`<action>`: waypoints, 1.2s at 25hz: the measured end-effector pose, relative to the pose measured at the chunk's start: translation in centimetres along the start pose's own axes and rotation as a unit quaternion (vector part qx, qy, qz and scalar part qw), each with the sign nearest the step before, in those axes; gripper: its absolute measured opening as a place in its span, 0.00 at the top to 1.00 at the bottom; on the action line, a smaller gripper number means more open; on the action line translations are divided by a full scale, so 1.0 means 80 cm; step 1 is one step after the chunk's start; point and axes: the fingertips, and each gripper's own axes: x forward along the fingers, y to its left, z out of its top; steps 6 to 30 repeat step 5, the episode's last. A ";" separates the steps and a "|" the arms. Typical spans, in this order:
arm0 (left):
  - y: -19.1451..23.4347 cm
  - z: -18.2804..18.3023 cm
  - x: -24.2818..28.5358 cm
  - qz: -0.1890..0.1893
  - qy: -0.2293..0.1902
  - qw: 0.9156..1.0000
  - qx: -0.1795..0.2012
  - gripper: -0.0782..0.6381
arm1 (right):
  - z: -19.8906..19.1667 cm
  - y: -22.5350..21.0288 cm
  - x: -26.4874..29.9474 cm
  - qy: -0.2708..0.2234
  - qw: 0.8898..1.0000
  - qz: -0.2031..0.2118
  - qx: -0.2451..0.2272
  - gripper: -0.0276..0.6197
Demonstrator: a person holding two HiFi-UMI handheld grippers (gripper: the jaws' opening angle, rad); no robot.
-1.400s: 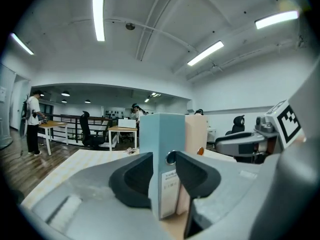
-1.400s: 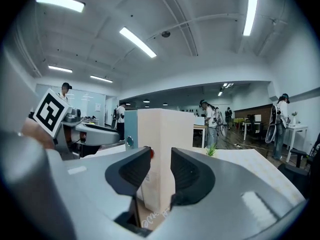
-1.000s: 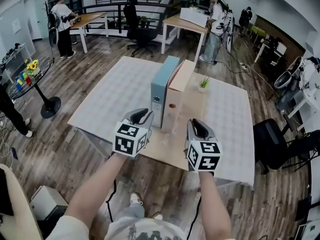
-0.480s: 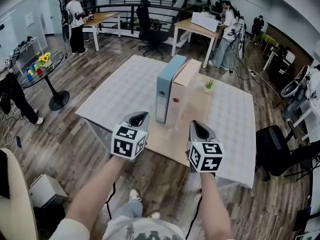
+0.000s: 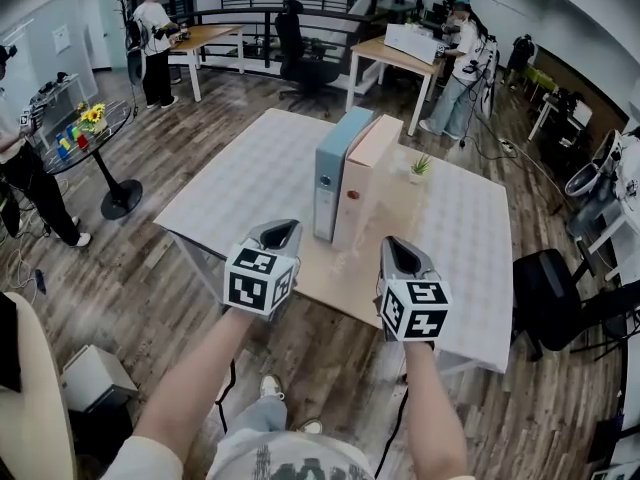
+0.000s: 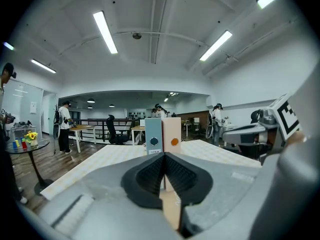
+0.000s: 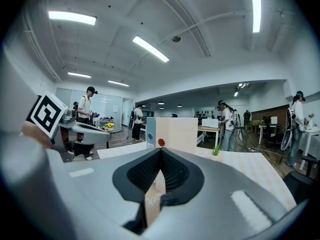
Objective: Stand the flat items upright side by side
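Two binder boxes stand upright side by side in the middle of the table [image 5: 250,183]: a blue one [image 5: 332,173] [image 6: 153,135] [image 7: 150,132] on the left, a beige one [image 5: 362,178] [image 6: 171,134] [image 7: 175,132] touching it on the right. My left gripper [image 5: 279,235] [image 6: 163,156] hovers at the table's near edge, left of the blue binder's spine, jaws shut on nothing. To the right, my right gripper [image 5: 399,255] [image 7: 160,151] is also shut and empty, near the front edge. Neither touches the binders.
A small potted plant [image 5: 419,168] [image 7: 216,149] stands on the table behind and right of the binders. A black chair [image 5: 555,298] is at the table's right. People stand at desks [image 5: 395,53] beyond, and a round side table [image 5: 85,133] with flowers is at left.
Both grippers have drawn slightly back toward the table's near edge and away from the binders. The binders have not moved.
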 end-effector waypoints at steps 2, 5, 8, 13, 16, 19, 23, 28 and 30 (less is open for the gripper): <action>-0.001 -0.001 -0.002 0.000 0.000 1.000 0.000 0.88 | -0.002 0.000 -0.002 0.000 1.000 -0.001 0.000 0.96; 0.001 0.001 -0.005 0.000 -0.001 1.000 0.001 0.88 | -0.001 0.004 -0.003 0.000 1.000 -0.002 0.000 0.96; 0.001 0.001 -0.005 0.000 -0.001 1.000 0.001 0.88 | -0.001 0.004 -0.003 0.000 1.000 -0.002 0.000 0.96; 0.001 0.001 -0.005 0.000 -0.001 1.000 0.001 0.88 | -0.001 0.004 -0.003 0.000 1.000 -0.002 0.000 0.96; 0.001 0.001 -0.005 0.000 -0.001 1.000 0.001 0.88 | -0.001 0.004 -0.003 0.000 1.000 -0.002 0.000 0.96; 0.001 0.001 -0.005 0.000 -0.001 1.000 0.001 0.88 | -0.001 0.004 -0.003 0.000 1.000 -0.002 0.000 0.96; 0.001 0.001 -0.005 0.000 -0.001 1.000 0.001 0.88 | -0.001 0.004 -0.003 0.000 1.000 -0.002 0.000 0.96; 0.001 0.001 -0.005 0.000 -0.001 1.000 0.001 0.88 | -0.001 0.004 -0.003 0.000 1.000 -0.002 0.000 0.96; 0.001 0.001 -0.005 0.000 -0.001 1.000 0.001 0.88 | -0.001 0.004 -0.003 0.000 1.000 -0.002 0.000 0.96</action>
